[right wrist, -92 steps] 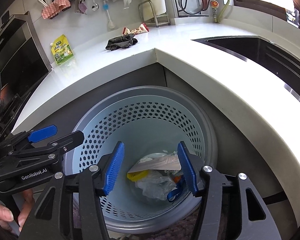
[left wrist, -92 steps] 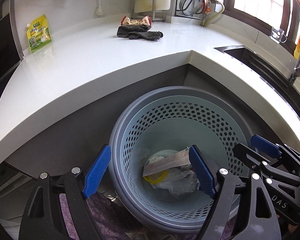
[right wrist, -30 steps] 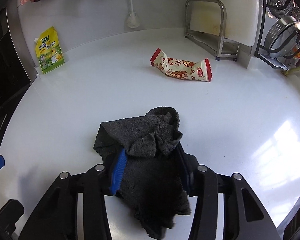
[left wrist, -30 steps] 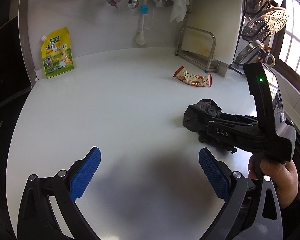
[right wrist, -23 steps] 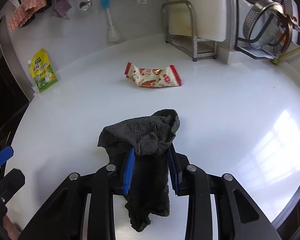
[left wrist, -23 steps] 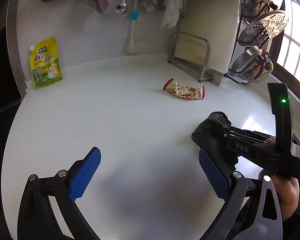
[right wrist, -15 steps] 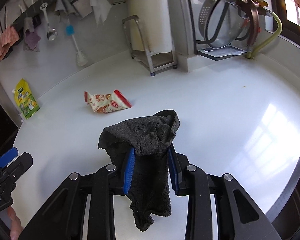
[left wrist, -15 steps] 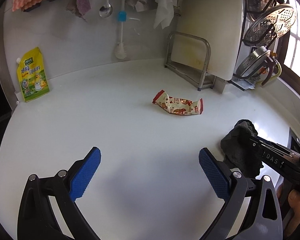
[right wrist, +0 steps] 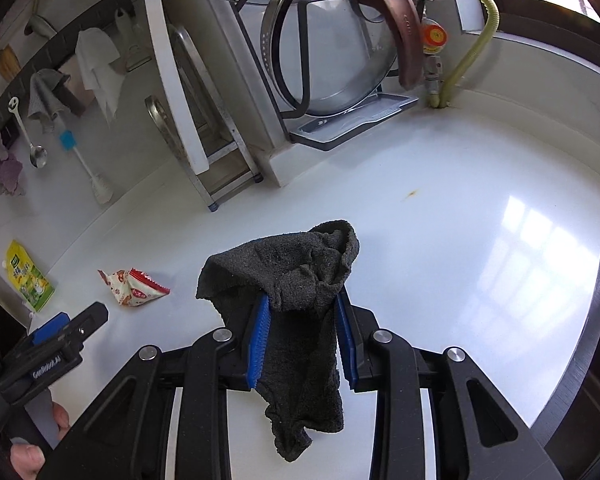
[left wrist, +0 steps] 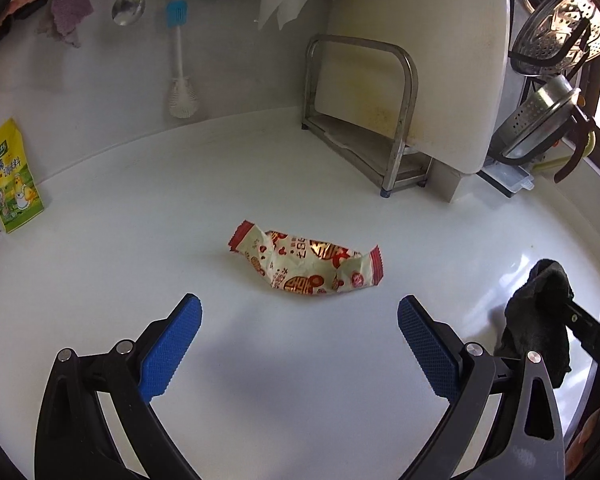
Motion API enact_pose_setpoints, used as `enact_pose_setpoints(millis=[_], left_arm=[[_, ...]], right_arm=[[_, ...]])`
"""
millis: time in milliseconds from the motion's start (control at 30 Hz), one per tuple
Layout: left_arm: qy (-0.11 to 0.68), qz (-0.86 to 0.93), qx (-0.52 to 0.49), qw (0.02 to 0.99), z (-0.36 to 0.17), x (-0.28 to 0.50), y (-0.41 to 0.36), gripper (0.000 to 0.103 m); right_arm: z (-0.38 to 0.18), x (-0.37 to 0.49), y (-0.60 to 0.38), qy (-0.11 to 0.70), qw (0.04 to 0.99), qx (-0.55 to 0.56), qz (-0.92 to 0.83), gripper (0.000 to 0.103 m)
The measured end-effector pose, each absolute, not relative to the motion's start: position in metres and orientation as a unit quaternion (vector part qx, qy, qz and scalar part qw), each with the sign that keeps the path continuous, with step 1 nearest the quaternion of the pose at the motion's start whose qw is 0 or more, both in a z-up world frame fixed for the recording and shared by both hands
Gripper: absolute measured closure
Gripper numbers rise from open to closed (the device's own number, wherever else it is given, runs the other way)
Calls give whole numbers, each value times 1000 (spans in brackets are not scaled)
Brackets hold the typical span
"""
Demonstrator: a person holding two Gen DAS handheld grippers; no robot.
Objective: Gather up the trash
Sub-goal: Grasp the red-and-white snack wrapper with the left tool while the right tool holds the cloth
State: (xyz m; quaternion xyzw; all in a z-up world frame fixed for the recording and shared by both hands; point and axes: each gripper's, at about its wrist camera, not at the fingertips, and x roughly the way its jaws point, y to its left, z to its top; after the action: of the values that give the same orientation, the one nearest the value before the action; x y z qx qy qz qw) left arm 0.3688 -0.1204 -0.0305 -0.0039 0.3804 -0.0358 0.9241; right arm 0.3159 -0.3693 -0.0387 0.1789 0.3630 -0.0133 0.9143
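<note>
The right claw (right wrist: 300,344) had just been closing and pinched a dark grey cloth (right wrist: 300,304) between its blue pads, the cloth bunched over the fingertips and hanging down below them, lifted clear of the white desk (right wrist: 460,220). The left claw (left wrist: 298,344) stood spread wide with nothing between its blue pads (left wrist: 170,350), held above the desk and pointing at a crumpled red-and-cream snack wrapper (left wrist: 306,266), which lay flat on the desk just ahead of the fingertips and apart from them. In the left wrist view the cloth showed at the right edge, draped from the right claw, well to the side of the wrapper. Beyond the wrapper a metal rack (left wrist: 360,116) held a white cutting board (left wrist: 416,52) upright against the back wall. A yellow-green sauce pouch (left wrist: 12,178) leaned against the wall at the far left. On the wall hung a bottle brush (left wrist: 180,60), a ladle (left wrist: 128,6) and rags. To the right of the board, metal strainers (left wrist: 556,36) and a pan lid (right wrist: 332,44) sat in a dish rack.
</note>
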Motion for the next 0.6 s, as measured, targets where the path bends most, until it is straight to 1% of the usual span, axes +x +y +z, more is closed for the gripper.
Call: enact_pose_setpoints(millis=[133,333,500,600], left_arm=[[395,-6,-11,919,-23,398,-125,6],[471,28,-44,881,-35,437,-125,6],[486,49,-49,871,-40,453,-129,6],[507,58,-70,857,-50,462,-126,6]], right_arm=[[-39,317,-363,366,915,168,-7,73],[-38,318,-354,365,918,154,2,73],[-37,316,-360,360,917,170,8,73],[-36,316,-361,358,917,175,10,73]])
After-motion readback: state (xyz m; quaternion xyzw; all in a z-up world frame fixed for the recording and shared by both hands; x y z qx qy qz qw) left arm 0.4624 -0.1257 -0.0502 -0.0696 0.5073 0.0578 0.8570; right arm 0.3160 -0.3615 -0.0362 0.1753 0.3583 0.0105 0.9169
